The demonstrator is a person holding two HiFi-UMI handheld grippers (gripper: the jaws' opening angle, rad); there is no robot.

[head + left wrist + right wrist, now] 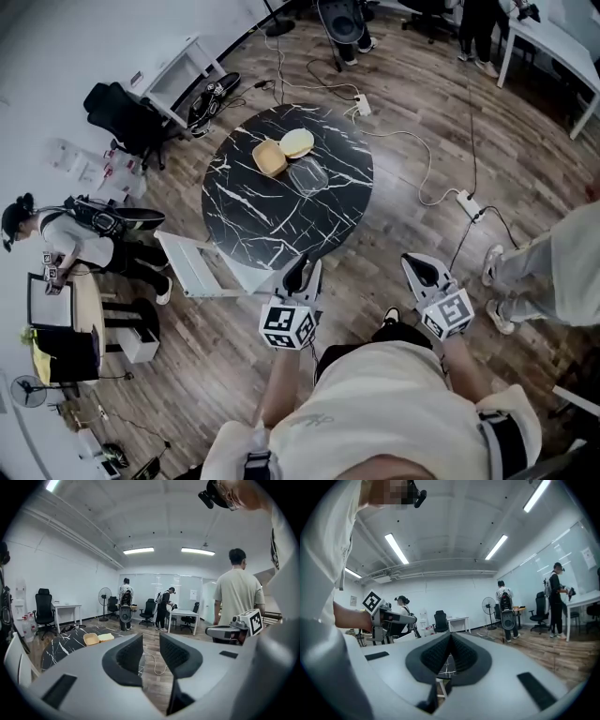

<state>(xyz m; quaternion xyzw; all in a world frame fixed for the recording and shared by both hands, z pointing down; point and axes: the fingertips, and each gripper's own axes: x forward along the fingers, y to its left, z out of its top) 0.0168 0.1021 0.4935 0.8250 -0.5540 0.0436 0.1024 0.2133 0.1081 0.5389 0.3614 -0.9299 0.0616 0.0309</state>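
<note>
Head view alone: table [272, 220] with food box [270, 157] ahead of you.
Gripper views: left gripper [151, 643] narrowly apart, empty; right gripper [450, 641] closed.

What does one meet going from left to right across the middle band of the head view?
person in a white top → white chair → left gripper → right gripper → another person's legs
</note>
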